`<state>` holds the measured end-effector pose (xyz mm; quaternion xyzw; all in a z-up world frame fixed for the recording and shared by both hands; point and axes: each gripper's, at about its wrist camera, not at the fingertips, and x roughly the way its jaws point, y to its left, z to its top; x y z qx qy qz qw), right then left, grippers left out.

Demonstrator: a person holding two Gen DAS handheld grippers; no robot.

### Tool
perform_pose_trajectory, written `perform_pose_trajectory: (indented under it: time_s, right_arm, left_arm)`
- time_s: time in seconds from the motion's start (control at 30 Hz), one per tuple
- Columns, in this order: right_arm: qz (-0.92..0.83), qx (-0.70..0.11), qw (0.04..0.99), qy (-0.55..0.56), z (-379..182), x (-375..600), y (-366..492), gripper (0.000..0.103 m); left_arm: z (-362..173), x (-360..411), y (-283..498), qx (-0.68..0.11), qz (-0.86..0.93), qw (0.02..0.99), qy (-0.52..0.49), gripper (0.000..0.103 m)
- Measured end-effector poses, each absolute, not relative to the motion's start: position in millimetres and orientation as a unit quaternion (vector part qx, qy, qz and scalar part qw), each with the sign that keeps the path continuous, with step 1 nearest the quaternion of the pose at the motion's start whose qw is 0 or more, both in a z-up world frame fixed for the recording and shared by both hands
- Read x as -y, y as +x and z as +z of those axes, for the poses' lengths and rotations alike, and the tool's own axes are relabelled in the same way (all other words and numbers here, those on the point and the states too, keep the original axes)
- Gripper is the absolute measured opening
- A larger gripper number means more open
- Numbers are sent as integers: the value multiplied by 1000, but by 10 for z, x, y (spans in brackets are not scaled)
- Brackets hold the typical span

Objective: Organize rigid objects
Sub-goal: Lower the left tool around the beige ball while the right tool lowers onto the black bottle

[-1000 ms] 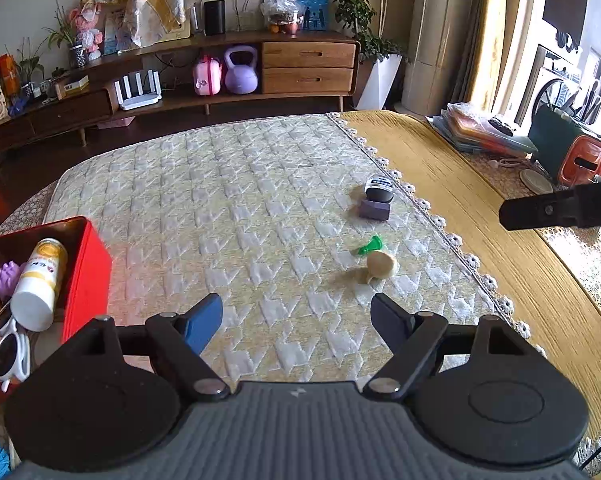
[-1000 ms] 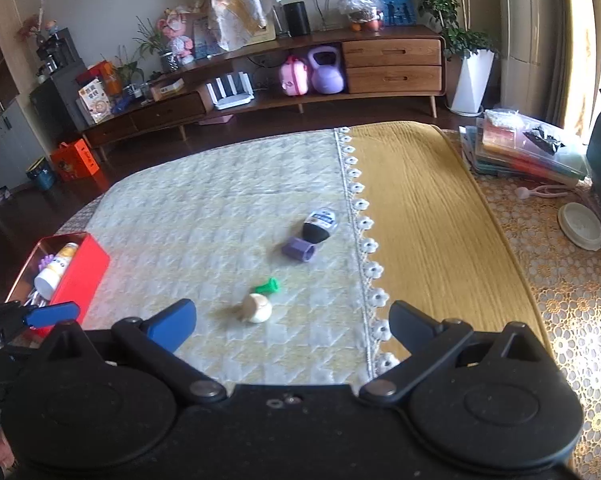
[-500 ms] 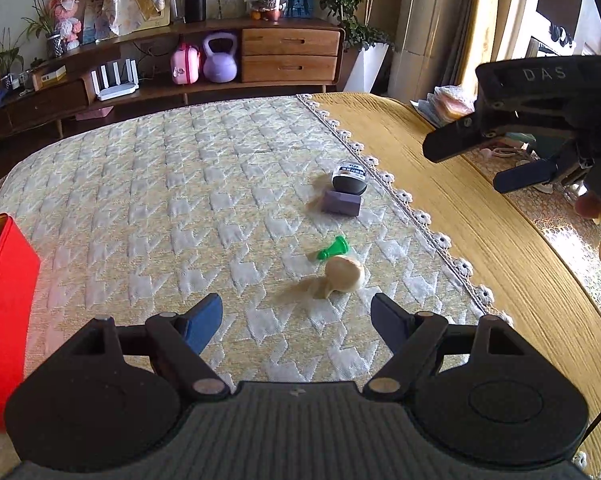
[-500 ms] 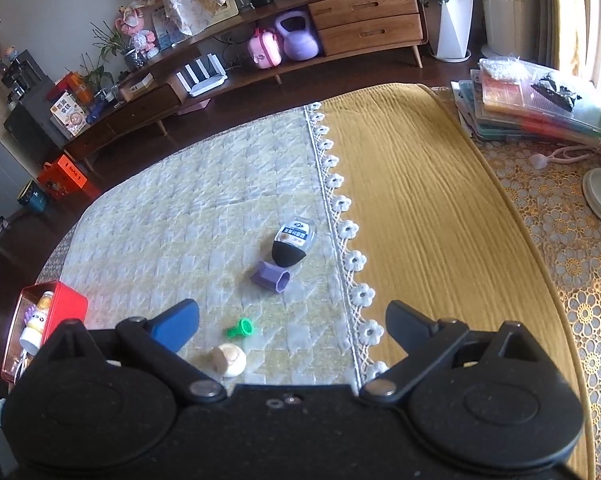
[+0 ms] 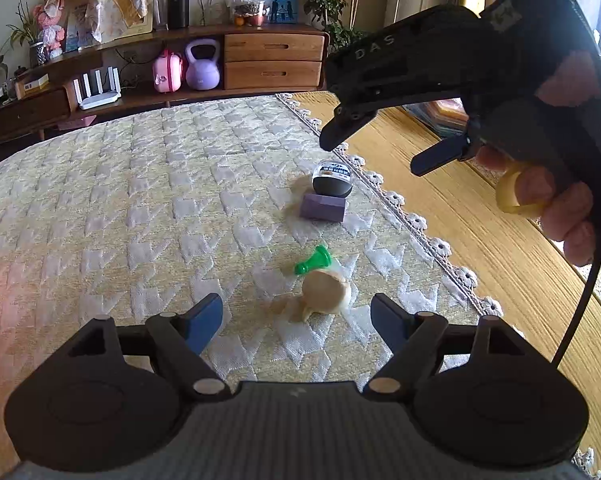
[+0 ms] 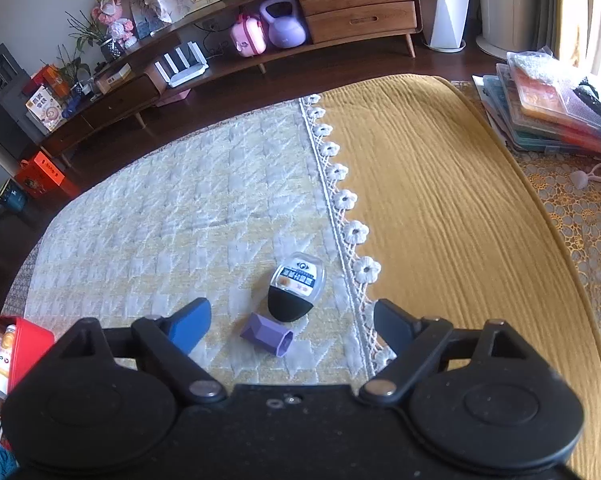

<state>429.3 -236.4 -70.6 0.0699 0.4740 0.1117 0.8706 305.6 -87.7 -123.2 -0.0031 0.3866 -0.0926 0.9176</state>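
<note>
A red box point(image 6: 28, 344) sits at the left edge of the worktop, holding a white bottle with an orange label point(image 6: 2, 364) and something purple; the rest of its contents cannot be made out. On the pale quilted cloth point(image 5: 140, 208), near its flower-lace border, lie a dark egg-shaped bottle point(image 6: 296, 288) and, just beside it, a purple block point(image 6: 268, 336). Nearer the front edge lie a green cone point(image 5: 313, 260) and, beside it, a beige round piece point(image 5: 324, 292). The left tool point(image 5: 296, 316) is apart and empty above the beige piece. The right tool point(image 6: 288, 320) is closing, pads clear of the bottle and block between them. A mustard cloth point(image 6: 440, 220) covers the right side; beyond stands a wooden sideboard point(image 6: 356, 4) with a purple kettlebell point(image 6: 282, 24).
</note>
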Motion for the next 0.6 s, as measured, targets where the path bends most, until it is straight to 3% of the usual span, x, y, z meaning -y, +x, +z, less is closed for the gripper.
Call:
perform_pose_trajectory:
  time_s: [0.27,0.33,0.6]
  right_arm:
    - [106,-486,864,72,-872,2260,4446,70]
    - [108,-487,863,74,-896,2240,4468,64]
    - [112,-490,862,66,-961,2105,4504,50]
  left_arm:
    - [-1328,947,3116,-375,-104,921,10,80]
    - [-1339,964,3115,-371,-109,922,12,69]
    - [-1363,1042,3107,-358,-122,925,27,41]
